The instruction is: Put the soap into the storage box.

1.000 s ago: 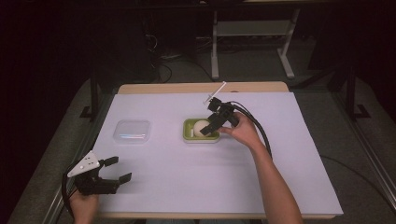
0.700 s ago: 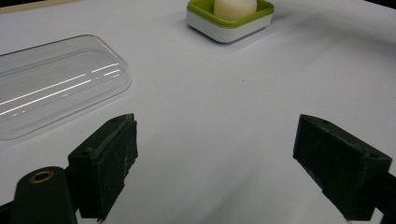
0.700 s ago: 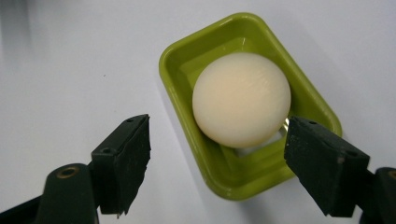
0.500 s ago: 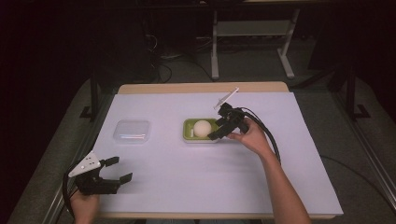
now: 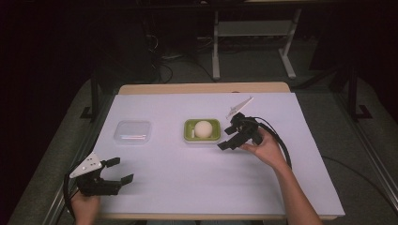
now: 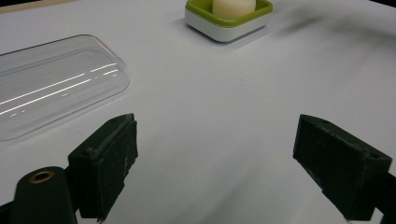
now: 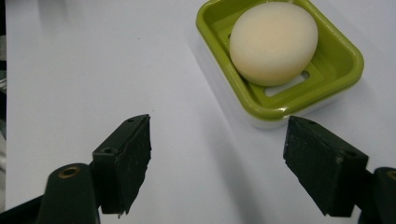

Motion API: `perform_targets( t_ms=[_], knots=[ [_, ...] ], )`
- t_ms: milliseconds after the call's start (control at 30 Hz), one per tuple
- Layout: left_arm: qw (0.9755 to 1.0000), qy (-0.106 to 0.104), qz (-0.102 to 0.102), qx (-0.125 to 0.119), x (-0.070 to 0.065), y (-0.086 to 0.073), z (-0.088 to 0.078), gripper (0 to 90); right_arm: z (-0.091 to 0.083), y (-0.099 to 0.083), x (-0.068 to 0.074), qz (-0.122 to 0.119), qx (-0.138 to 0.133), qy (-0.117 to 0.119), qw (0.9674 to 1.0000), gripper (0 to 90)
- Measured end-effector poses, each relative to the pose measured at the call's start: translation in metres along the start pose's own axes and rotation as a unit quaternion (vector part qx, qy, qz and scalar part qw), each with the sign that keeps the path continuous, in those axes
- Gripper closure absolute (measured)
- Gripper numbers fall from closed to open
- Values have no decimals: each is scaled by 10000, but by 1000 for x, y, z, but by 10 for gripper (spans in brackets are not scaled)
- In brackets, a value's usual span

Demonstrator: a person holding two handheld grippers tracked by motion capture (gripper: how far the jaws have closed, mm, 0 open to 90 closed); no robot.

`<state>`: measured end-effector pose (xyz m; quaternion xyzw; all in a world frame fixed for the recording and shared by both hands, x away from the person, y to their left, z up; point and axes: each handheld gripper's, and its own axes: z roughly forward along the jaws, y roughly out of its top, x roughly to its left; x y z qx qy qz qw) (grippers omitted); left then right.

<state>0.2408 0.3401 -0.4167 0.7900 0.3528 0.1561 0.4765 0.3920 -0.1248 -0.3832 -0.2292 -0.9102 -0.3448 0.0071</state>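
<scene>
your right gripper (image 5: 231, 139), jaws spread, has backed away from the soap (image 5: 203, 128) sitting in the green dish (image 5: 188, 126), and if you swing back low you risk knocking that dish aside, while your left gripper (image 5: 112, 172) waits spread by the clear lid (image 5: 133, 131).

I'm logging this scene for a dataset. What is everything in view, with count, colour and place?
soap dish: one, green with white base, table centre
soap: one, cream, rounded, in the soap dish
clear lid: one, transparent, left of the dish
table sheet: one, white, covering the tabletop
metal frame: one, grey, on the floor beyond the table
left gripper: one, black, near left corner, jaws open
right gripper: one, black, right of the dish, jaws open
</scene>
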Motion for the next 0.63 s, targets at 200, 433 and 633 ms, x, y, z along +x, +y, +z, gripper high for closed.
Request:
perform_targets(
  t_ms=[200, 433, 633],
  knots=[
    [10000, -3, -15, 6, -1, 0, 0, 133, -11, -23, 19, 66, -76, -17, 9999, 236],
    [10000, 2, 22, 34, -1, 0, 1, 133, -23, -54, 41, 117, -70, -39, 9999, 241],
    [10000, -12, -6, 27, -3, 0, 2, 133, -30, -93, 69, 117, -259, -251, 9993, 226]
  ],
)
